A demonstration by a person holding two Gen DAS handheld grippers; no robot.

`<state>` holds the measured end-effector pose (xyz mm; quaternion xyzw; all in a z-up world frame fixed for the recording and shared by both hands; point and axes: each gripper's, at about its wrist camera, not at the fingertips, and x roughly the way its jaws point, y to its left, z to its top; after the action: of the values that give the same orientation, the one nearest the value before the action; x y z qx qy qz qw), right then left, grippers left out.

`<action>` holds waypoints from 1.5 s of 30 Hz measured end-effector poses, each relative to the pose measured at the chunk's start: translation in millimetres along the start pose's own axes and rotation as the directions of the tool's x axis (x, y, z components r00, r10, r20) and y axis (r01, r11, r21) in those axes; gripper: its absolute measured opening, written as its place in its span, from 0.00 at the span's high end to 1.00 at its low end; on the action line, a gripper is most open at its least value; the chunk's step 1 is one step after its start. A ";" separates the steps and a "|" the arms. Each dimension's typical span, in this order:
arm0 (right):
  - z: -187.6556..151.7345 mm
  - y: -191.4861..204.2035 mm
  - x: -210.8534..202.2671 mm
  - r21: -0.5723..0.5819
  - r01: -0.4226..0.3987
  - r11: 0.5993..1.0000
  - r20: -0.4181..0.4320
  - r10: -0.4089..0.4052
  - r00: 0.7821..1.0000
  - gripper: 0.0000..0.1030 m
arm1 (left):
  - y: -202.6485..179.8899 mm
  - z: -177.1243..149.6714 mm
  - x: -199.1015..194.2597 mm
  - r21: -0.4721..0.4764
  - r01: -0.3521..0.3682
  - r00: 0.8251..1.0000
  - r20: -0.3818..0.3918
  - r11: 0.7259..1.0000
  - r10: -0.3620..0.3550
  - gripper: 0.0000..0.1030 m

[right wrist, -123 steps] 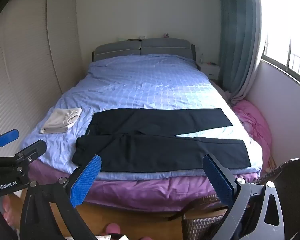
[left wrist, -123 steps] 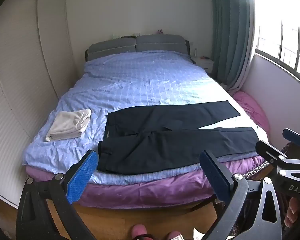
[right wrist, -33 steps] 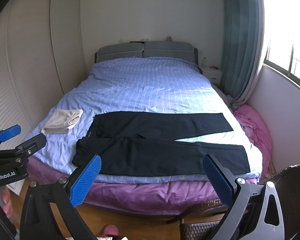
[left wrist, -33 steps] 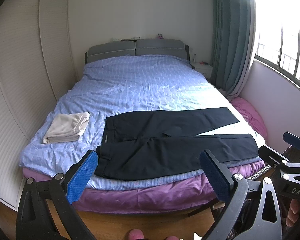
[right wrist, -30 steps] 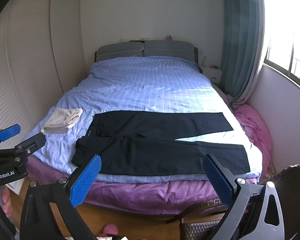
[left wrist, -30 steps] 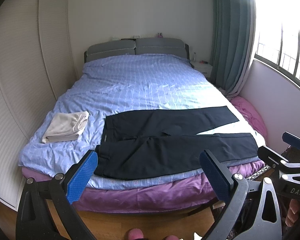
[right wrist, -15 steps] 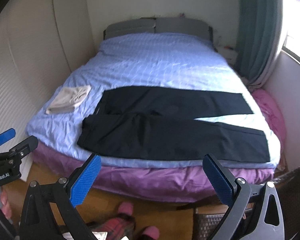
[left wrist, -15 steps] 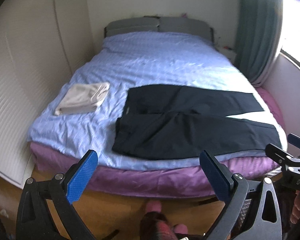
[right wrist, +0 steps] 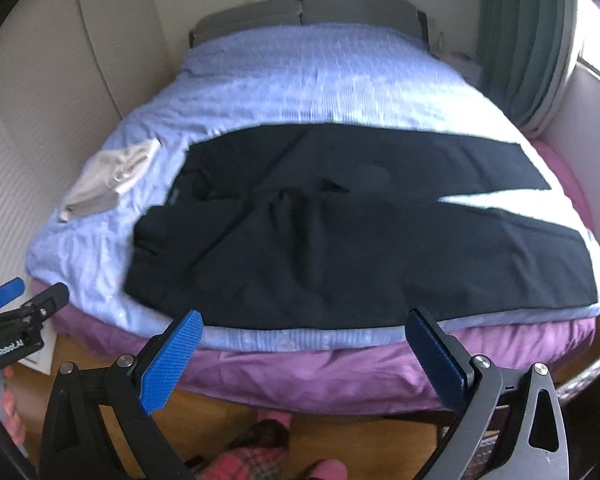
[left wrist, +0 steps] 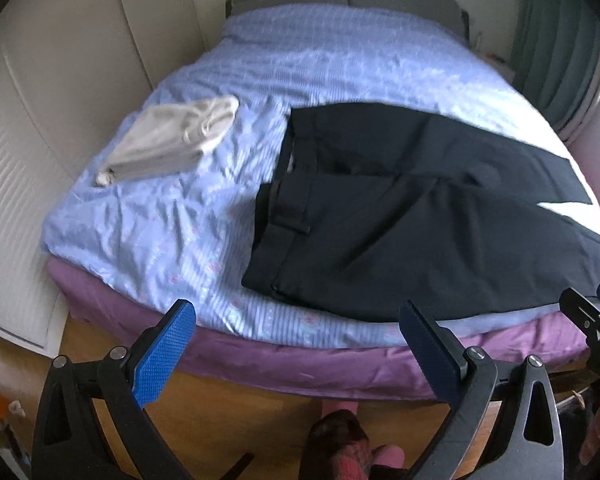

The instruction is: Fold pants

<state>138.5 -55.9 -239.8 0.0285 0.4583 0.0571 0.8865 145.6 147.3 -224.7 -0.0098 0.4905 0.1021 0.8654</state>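
Dark navy pants (left wrist: 416,208) lie flat across the foot of the bed, waistband to the left, both legs running to the right. They also show in the right wrist view (right wrist: 332,216). My left gripper (left wrist: 296,352) is open and empty, above the bed's near edge just in front of the waistband. My right gripper (right wrist: 304,356) is open and empty, above the near edge in front of the middle of the near leg. Neither touches the pants.
A folded beige garment (left wrist: 172,140) lies on the blue quilt (left wrist: 148,232) left of the pants. A white wardrobe (left wrist: 40,80) stands at the left, a green curtain (left wrist: 556,40) at the right. The person's slippered feet (right wrist: 260,456) stand on the wooden floor below.
Both grippers have moved forward and down toward the bed's near edge; the pants now fill much more of both views. Both grippers stay open.
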 end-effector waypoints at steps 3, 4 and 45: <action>-9.4 -3.6 41.4 0.035 0.011 0.999 -0.025 -0.010 1.000 0.01 | -0.8 -4.4 38.0 -0.016 0.006 0.999 -0.033 1.000 -0.007 0.00; -12.8 -6.5 51.1 0.050 0.013 0.999 -0.034 -0.012 0.999 0.01 | -1.6 -5.7 50.1 -0.020 0.003 0.999 -0.046 1.000 -0.004 0.00; -18.9 -79.0 170.5 0.310 0.021 0.950 -0.080 0.004 0.997 0.58 | 4.6 -4.9 182.6 -0.292 0.118 0.972 -0.161 0.949 -0.171 0.45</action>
<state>226.8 -112.6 -396.8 0.1634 0.4967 -0.0187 0.8522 231.6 181.7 -382.2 -0.1777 0.5470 0.1053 0.8113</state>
